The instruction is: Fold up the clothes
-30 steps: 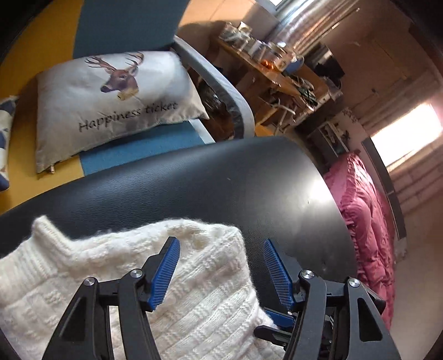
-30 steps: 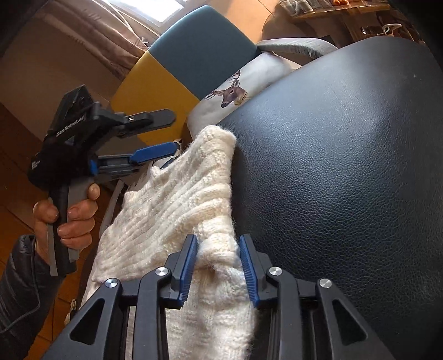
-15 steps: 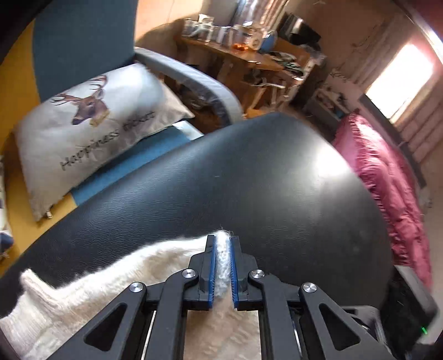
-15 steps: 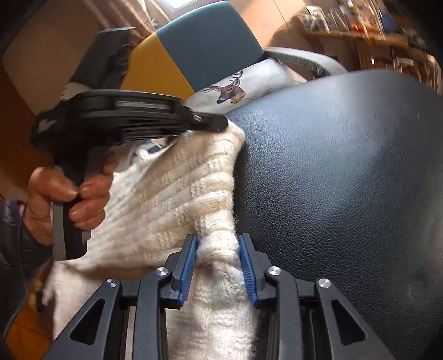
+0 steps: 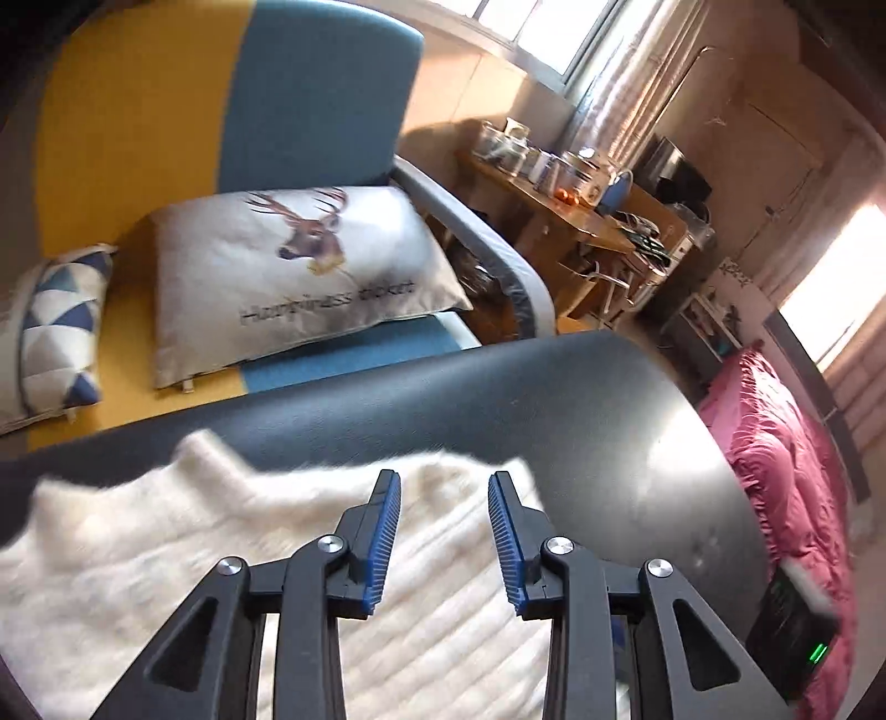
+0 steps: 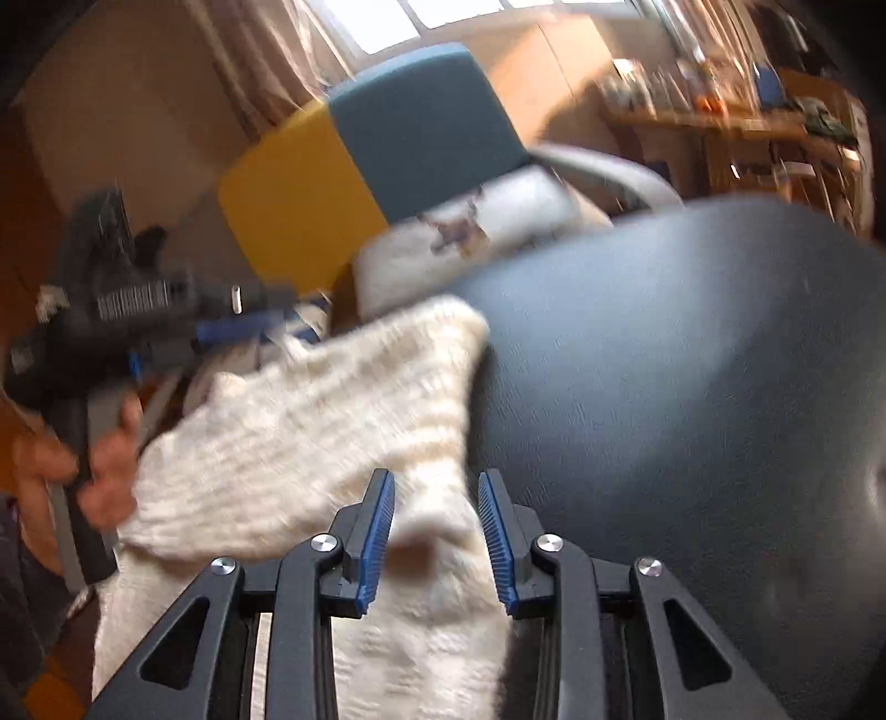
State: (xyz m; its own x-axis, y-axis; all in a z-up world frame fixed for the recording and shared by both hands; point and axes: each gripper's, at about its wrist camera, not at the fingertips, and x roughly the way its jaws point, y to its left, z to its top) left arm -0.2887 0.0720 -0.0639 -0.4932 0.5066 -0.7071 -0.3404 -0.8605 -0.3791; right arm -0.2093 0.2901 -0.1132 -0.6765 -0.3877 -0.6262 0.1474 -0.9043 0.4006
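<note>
Left gripper (image 5: 443, 531): jaws parted, holding nothing, poised above the white knit sweater (image 5: 210, 559) at lower centre of frame. Right gripper (image 6: 434, 534): jaws apart with a bunched fold of the sweater between them — contact with the pads cannot be told through the blur. The sweater lies along the black table (image 5: 554, 410), presumably spread there for folding. Behind, a deer cushion (image 5: 299, 266) rests on the sofa (image 5: 310, 99), upper left.

Yellow-and-blue sofa (image 5: 232, 111) at eleven o'clock, bearing a deer-print pillow (image 5: 299, 260) and a triangle-patterned cushion (image 5: 55, 332). Cluttered wooden desk (image 5: 576, 216) at one o'clock beneath a bright window (image 5: 531, 27). Pink bedding (image 5: 786, 459) at three o'clock, sunlit.
</note>
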